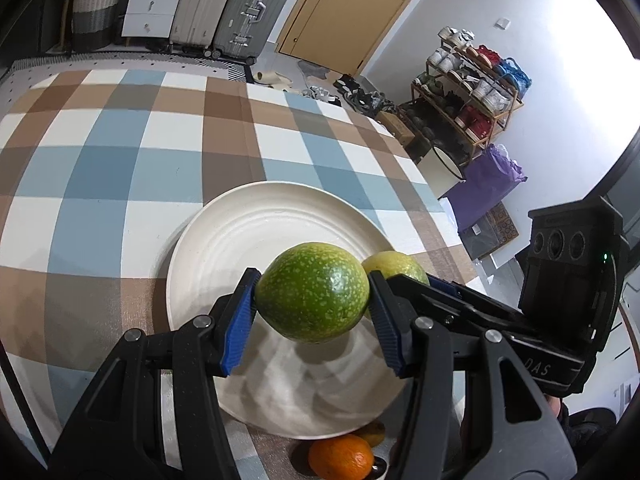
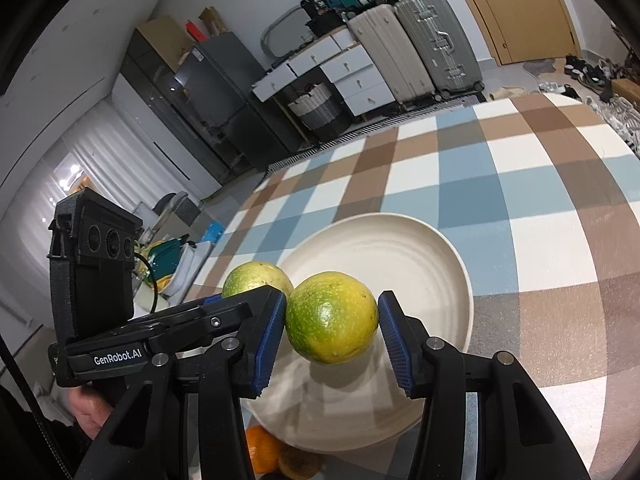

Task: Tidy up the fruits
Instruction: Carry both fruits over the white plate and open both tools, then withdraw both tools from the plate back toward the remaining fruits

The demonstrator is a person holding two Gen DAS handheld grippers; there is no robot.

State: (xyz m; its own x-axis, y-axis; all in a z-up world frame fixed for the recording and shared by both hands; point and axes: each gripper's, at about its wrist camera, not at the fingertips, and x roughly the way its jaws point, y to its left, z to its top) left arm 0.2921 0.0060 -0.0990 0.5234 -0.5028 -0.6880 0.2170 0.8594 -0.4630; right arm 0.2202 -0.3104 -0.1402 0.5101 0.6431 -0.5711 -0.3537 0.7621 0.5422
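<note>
My left gripper (image 1: pixel 313 280) is shut on a dark green speckled fruit (image 1: pixel 312 292) and holds it above the near half of a white ridged plate (image 1: pixel 240 248). My right gripper (image 2: pixel 332 306) is shut on a yellow-green fruit (image 2: pixel 332 318), held over the same plate (image 2: pixel 400 248). The two fruits hang side by side, almost touching. The yellow-green fruit (image 1: pixel 394 266) shows just behind the dark one in the left wrist view. The dark fruit (image 2: pixel 256 280) peeks over the left gripper's finger in the right wrist view. The plate itself holds nothing.
An orange (image 1: pixel 340 458) and a brownish fruit (image 2: pixel 298 462) lie on the checked tablecloth (image 1: pixel 120 168) just in front of the plate's near rim. The table's right edge (image 1: pixel 436 188) drops to a floor with a purple bag and a shoe rack.
</note>
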